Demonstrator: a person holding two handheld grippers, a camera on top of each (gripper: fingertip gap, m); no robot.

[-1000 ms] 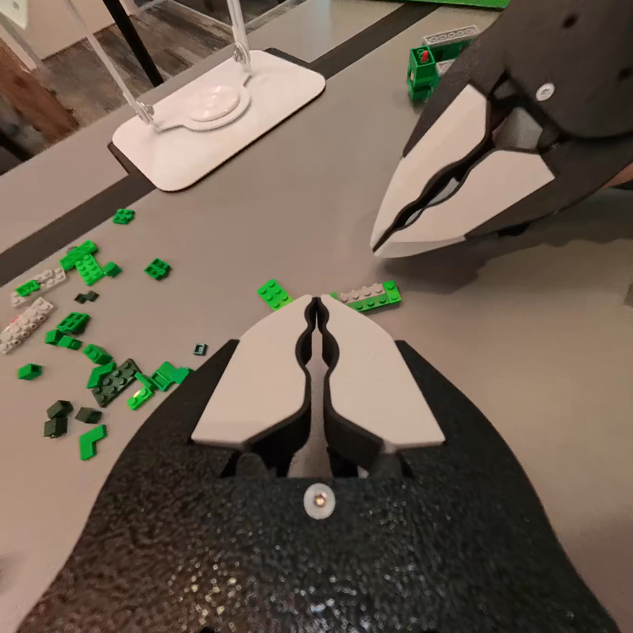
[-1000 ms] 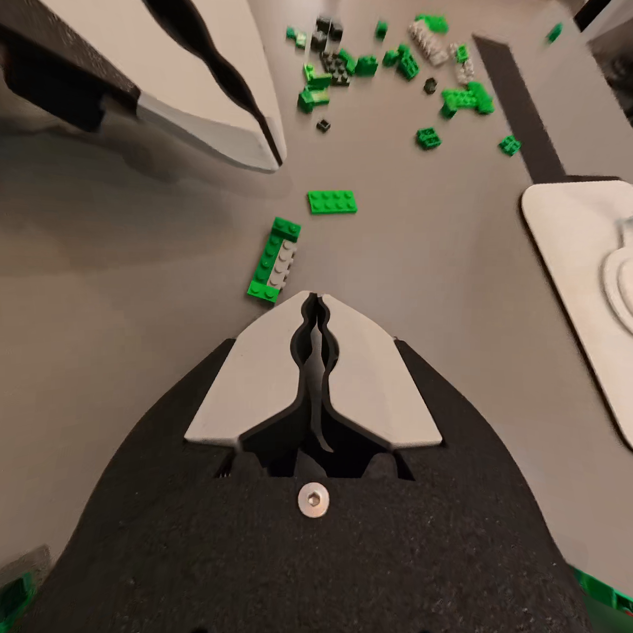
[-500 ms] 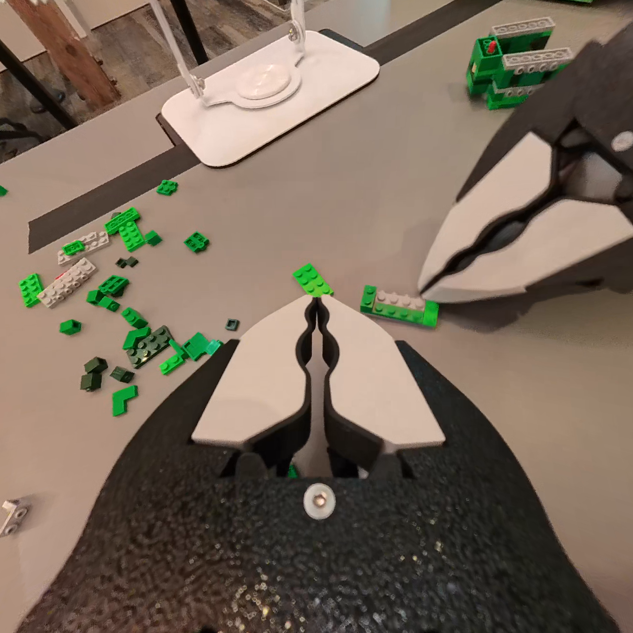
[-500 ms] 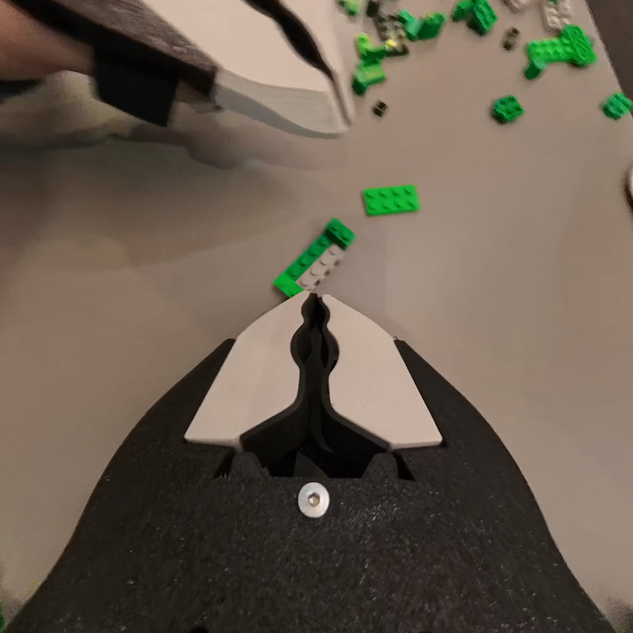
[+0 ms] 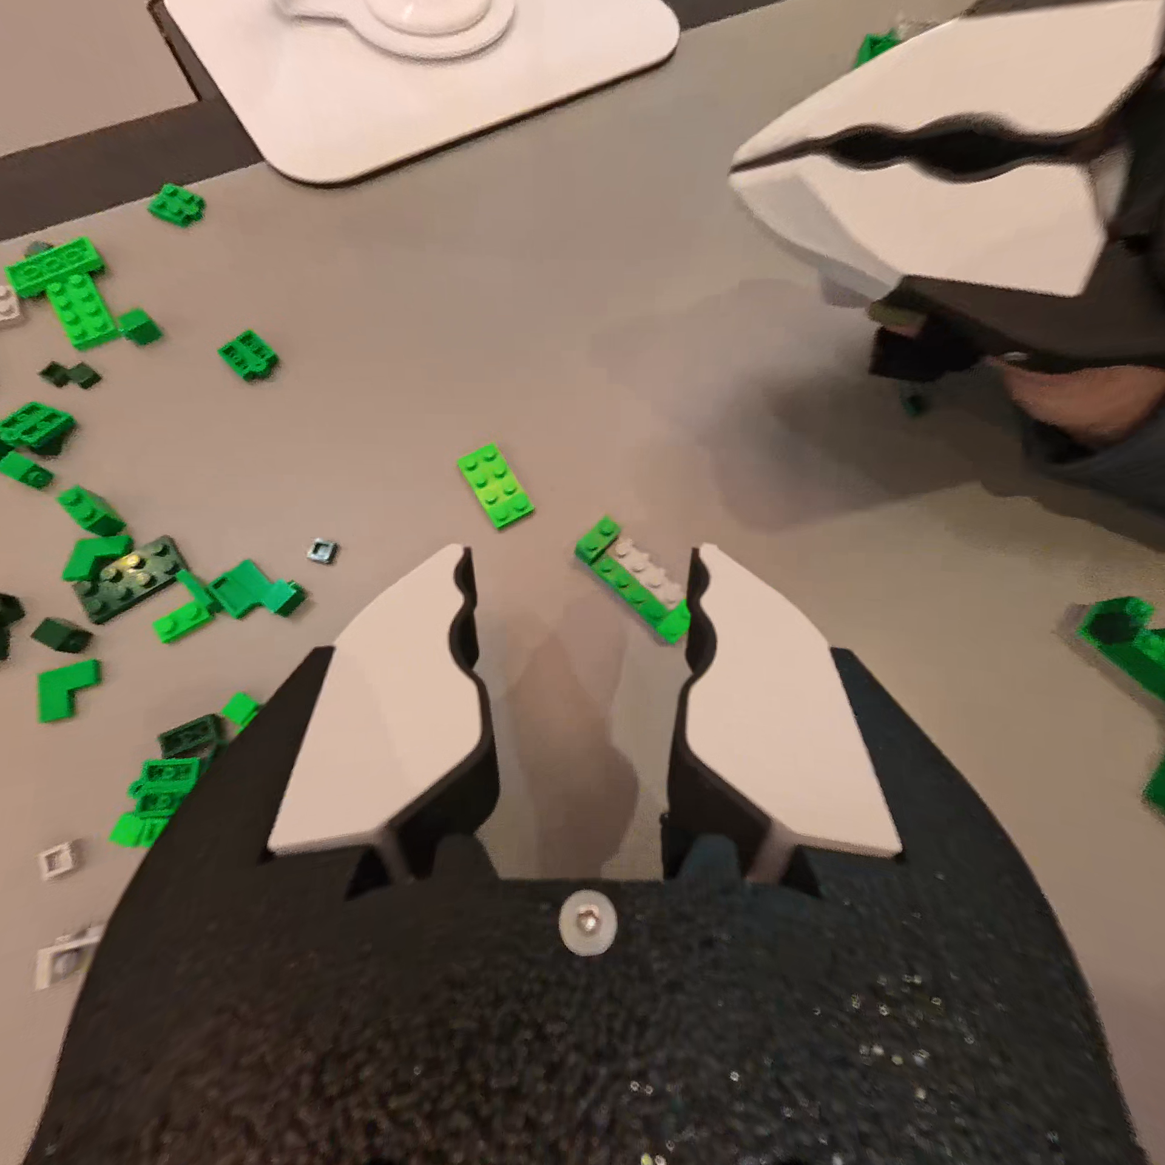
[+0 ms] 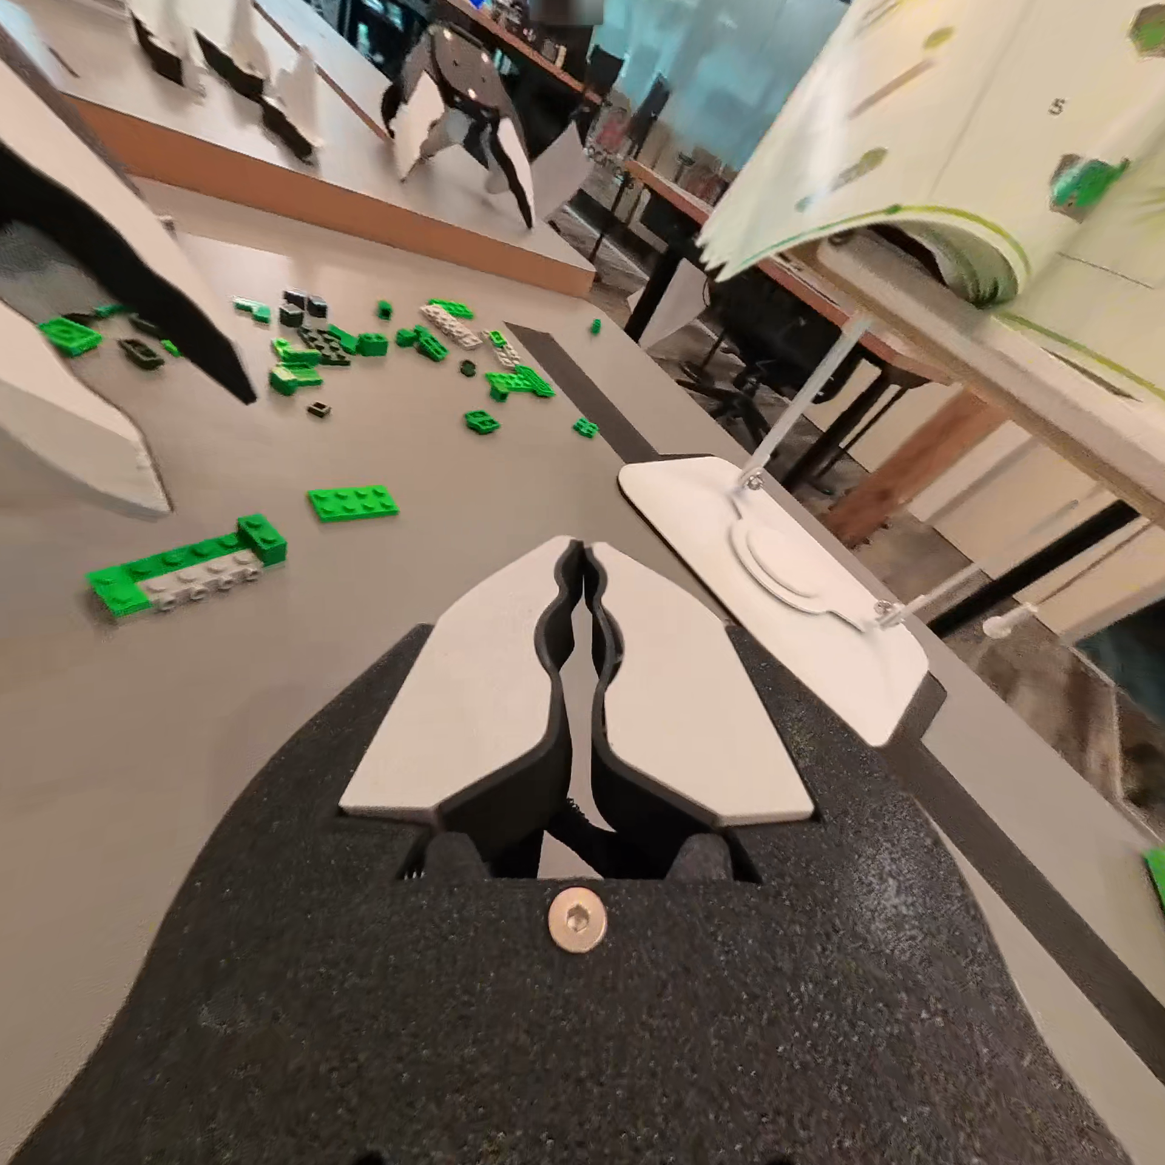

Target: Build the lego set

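The grey table carries everything; at its far side stands a white stand base, whose thin rods hold up an open instruction booklet seen in the right wrist view. The left gripper hangs low over the table with its jaws spread wide and nothing between them. The right gripper is lifted and angled away toward the stand, its jaws nearly together with only a thin slit at the tips, and it holds nothing. A loose pile of bricks, mostly green with a few grey and dark ones, lies to the left. Just ahead of the left gripper lies the sub-assembly, a long green plate with a row of grey studs and a raised green block at one end; its near end sits just beside the right-hand fingertip. A short green plate lies near it, apart. Judged from its look, the sub-assembly is light, rigid plastic, smooth and apt to skid on the table, and its pressed joints could pop apart under twisting. The best hold is likely across its narrow width, near the middle, squeezing the long flat sides. The plate is thin and flat, so it probably needs pinching by its long edges.
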